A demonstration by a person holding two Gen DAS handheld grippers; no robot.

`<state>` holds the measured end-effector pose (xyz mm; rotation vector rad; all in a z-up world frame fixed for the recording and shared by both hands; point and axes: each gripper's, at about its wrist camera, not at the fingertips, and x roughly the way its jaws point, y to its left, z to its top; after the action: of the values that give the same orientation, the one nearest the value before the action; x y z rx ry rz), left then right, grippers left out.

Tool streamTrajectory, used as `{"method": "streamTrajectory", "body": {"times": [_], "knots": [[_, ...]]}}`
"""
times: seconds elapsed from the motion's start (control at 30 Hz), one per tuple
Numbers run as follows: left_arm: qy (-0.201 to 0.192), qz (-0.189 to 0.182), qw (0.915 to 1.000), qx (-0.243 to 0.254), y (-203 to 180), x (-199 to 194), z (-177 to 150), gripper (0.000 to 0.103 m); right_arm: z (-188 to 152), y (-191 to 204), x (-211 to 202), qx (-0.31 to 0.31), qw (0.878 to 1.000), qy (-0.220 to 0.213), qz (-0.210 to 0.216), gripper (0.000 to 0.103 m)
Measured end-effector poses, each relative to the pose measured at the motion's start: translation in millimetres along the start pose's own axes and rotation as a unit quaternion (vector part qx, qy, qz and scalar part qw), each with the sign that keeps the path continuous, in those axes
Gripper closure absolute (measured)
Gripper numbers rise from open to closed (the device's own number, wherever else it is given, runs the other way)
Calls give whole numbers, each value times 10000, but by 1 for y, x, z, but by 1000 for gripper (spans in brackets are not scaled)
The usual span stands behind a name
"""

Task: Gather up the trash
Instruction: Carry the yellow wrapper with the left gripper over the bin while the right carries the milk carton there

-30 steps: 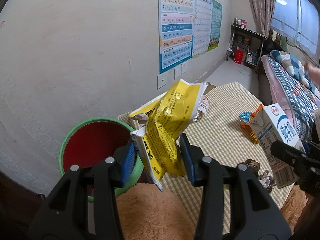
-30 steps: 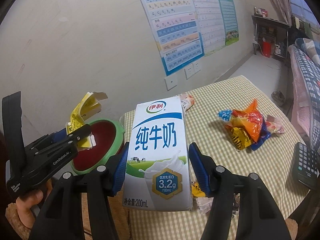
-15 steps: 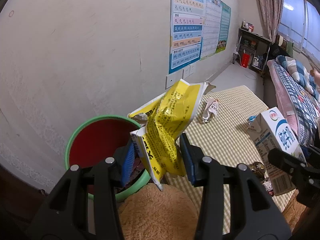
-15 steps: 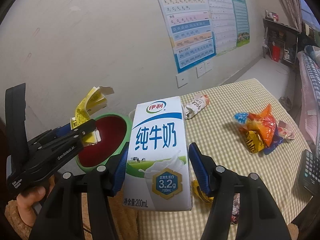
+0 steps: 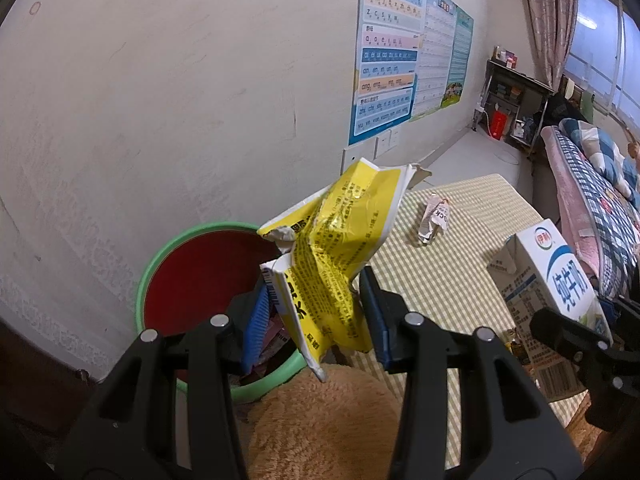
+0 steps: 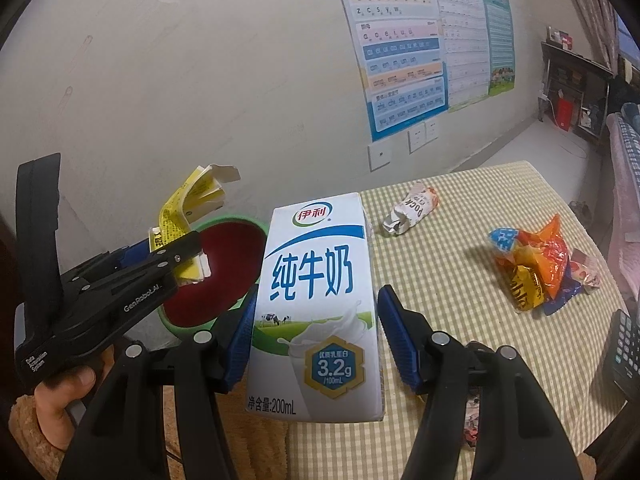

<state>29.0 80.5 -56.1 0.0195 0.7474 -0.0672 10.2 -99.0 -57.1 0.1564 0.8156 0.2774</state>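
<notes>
My left gripper is shut on a crumpled yellow wrapper and holds it over the near rim of a green bin with a red inside. My right gripper is shut on a white and blue milk carton, held upright above the checked table's left end, to the right of the bin. The left gripper with the yellow wrapper shows at the left in the right wrist view. The milk carton shows at the right in the left wrist view.
On the checked tablecloth lie a crumpled white snack wrapper, a pile of orange and blue wrappers and a black remote at the right edge. More wrappers lie under the carton. A wall with posters stands behind; a bed is at the far right.
Both grippers have moved left towards the bin with their loads. The bin now sits nearer the middle of the left wrist view and more of its inside shows.
</notes>
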Motion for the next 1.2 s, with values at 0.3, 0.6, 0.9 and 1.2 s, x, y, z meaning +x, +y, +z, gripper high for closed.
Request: {"method": "streamTrajectory", "body": {"times": [0.3,0.6,0.9,1.2], "knots": [[-20,116,9998,-146,18,0,-1,62,3,8,11,-90,9999,89,86,46],[5,346,9988,-354,43,4,0,62,9,25,27,-266,9992,162,234,46],[64,504,9973,-531,62,10,-3,62,13,37,37,-397,9984,218,335,46],[211,631,9953,-699,80,21,-7,61,15,49,55,-495,9971,379,445,46]]}}
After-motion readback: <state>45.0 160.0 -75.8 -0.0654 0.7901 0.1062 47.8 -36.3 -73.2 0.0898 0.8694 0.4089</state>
